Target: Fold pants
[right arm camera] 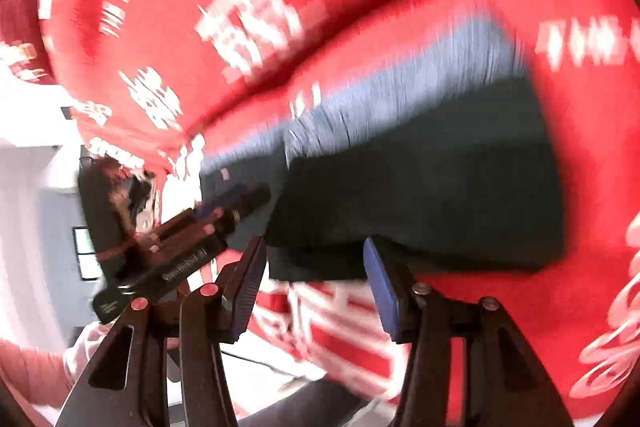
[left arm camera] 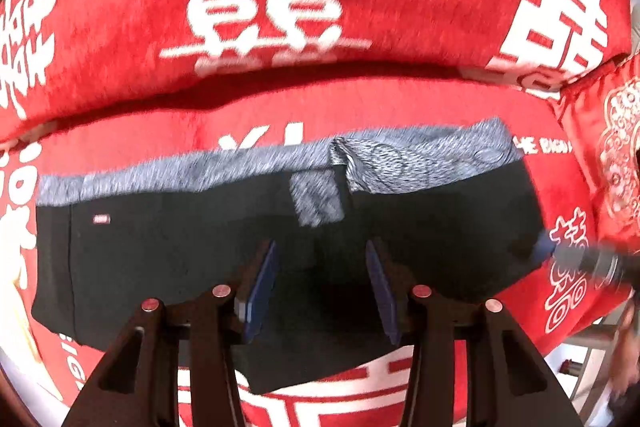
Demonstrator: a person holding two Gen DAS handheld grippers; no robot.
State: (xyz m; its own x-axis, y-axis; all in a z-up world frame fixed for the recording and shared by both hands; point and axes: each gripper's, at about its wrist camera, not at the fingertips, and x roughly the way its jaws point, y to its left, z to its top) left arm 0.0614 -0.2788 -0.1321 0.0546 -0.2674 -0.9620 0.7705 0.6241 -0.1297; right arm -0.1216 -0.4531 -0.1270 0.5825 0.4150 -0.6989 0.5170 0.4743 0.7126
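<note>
The left gripper (left arm camera: 322, 283) hangs over the near middle of the pants (left arm camera: 200, 239), its two blue-padded fingers (left arm camera: 264, 291) spread wide apart with only dark cloth showing between them and nothing held. The right gripper (right arm camera: 312, 283) is likewise spread apart, its tips over the near edge of the pants (right arm camera: 420, 195) and gripping nothing; in the left wrist view it shows blurred at the right end of the garment (left arm camera: 588, 259). The pants are black with a grey heathered waistband (left arm camera: 192, 173) along their far edge, and a small pale label (left arm camera: 101, 218) sits near the left end. Near the middle the waistband is turned over, showing a patterned grey inner side. The garment lies flat in a broad band whose long axis runs left to right, waistband facing away toward the back cushion (left arm camera: 280, 7). It rests on a red plush sofa seat (left arm camera: 460, 107) printed with large white characters, just in front of the matching cushion. A red embroidered pillow (left arm camera: 612, 155) sits at the far right, apart from the pants. The right wrist view is heavily blurred.
</note>
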